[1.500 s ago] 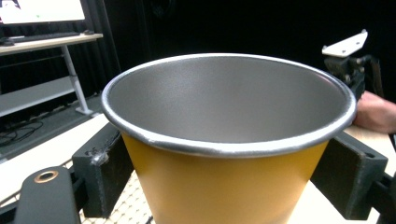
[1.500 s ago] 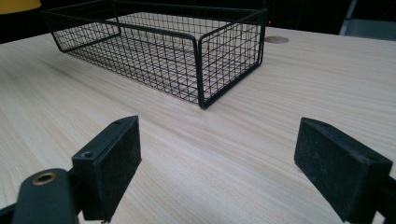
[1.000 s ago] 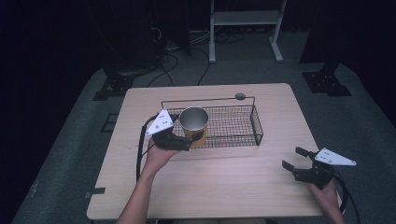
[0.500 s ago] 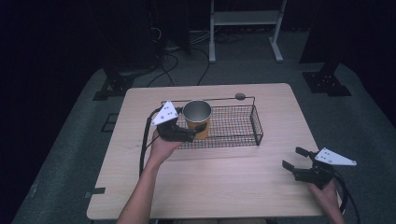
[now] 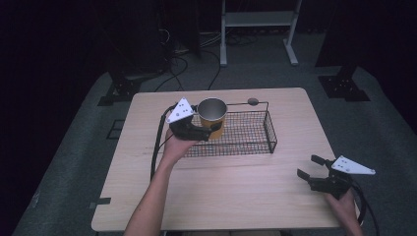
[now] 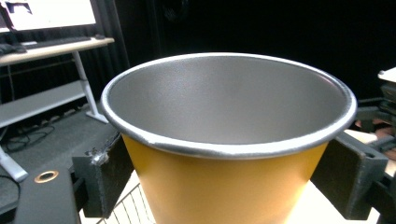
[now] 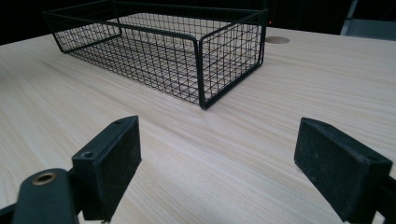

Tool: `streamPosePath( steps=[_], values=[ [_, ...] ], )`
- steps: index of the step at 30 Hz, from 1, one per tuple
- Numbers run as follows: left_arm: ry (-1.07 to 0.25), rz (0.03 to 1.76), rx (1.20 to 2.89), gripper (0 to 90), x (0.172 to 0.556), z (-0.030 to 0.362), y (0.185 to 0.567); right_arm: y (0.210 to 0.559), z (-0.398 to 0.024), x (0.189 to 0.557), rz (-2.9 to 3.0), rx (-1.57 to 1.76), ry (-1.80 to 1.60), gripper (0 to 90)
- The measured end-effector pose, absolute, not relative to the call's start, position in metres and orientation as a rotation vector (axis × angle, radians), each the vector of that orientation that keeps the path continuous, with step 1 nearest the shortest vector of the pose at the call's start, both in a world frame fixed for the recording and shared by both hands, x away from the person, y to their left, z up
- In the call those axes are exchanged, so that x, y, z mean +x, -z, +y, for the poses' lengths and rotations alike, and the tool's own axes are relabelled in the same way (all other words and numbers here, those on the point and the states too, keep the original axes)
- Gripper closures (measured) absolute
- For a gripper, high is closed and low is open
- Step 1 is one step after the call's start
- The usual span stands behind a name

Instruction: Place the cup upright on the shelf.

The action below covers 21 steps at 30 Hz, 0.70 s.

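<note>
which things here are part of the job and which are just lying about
In the job:
- yellow cup, gripped by the left gripper and held up above the basket's left end
- black wire basket, otherwise empty
- right gripper, open, idle near the table's right edge

Lying about:
- white shelf frame beyond the table
- floor cables

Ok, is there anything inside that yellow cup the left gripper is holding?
Empty as far as visible. The left gripper view looks into the cup and shows bare grey wall; its very bottom is hidden by the near rim.

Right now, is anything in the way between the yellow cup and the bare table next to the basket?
Only the wire basket wall. The left gripper holds the yellow cup above that rim, so nothing visible blocks it reaching the table.
</note>
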<state>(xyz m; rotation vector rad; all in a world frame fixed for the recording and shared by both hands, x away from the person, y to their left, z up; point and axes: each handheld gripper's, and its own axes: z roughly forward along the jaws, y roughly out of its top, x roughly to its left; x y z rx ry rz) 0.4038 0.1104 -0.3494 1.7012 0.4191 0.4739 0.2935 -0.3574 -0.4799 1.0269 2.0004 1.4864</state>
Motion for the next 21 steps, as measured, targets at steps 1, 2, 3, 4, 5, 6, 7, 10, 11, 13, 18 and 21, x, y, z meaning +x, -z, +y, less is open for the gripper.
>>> streamPosePath(
  steps=[1,2,3,4,5,6,7,10,11,13,18,21],
  values=[
    [-0.467,0.423,1.702,14.7,0.406,0.110,0.350,0.480,-0.357,0.294,2.001,1.026,-1.487,13.7],
    [-0.461,0.425,1.702,14.7,0.407,0.109,0.350,0.480,-0.357,0.293,2.000,1.027,-1.487,13.7],
    [-0.465,0.427,1.706,14.7,0.409,0.108,0.350,0.480,-0.358,0.294,2.000,1.026,-1.488,13.7],
    [-0.466,0.427,1.707,14.7,0.410,0.106,0.350,0.480,-0.358,0.294,2.001,1.025,-1.489,13.7],
    [-0.464,0.427,1.713,14.7,0.412,0.105,0.350,0.480,-0.358,0.294,2.001,1.024,-1.488,13.7],
    [-0.467,0.425,1.718,14.7,0.414,0.104,0.350,0.480,-0.357,0.293,2.002,1.022,-1.488,13.7],
    [-0.467,0.426,1.716,14.7,0.415,0.103,0.349,0.480,-0.357,0.293,2.003,1.020,-1.487,13.7],
    [-0.480,0.438,1.702,14.7,0.419,0.101,0.349,0.480,-0.357,0.293,2.002,1.019,-1.487,13.6],
    [-0.489,0.448,1.706,14.7,0.420,0.100,0.348,0.480,-0.357,0.293,2.002,1.021,-1.488,13.7],
    [-0.495,0.449,1.715,14.7,0.424,0.098,0.348,0.480,-0.357,0.293,2.003,1.017,-1.488,13.7],
    [-0.494,0.448,1.726,14.7,0.432,0.093,0.347,0.480,-0.357,0.293,2.005,1.014,-1.492,13.6],
    [-0.472,0.452,1.716,14.7,0.436,0.091,0.349,0.480,-0.357,0.293,2.003,1.018,-1.495,13.6]
  ],
)
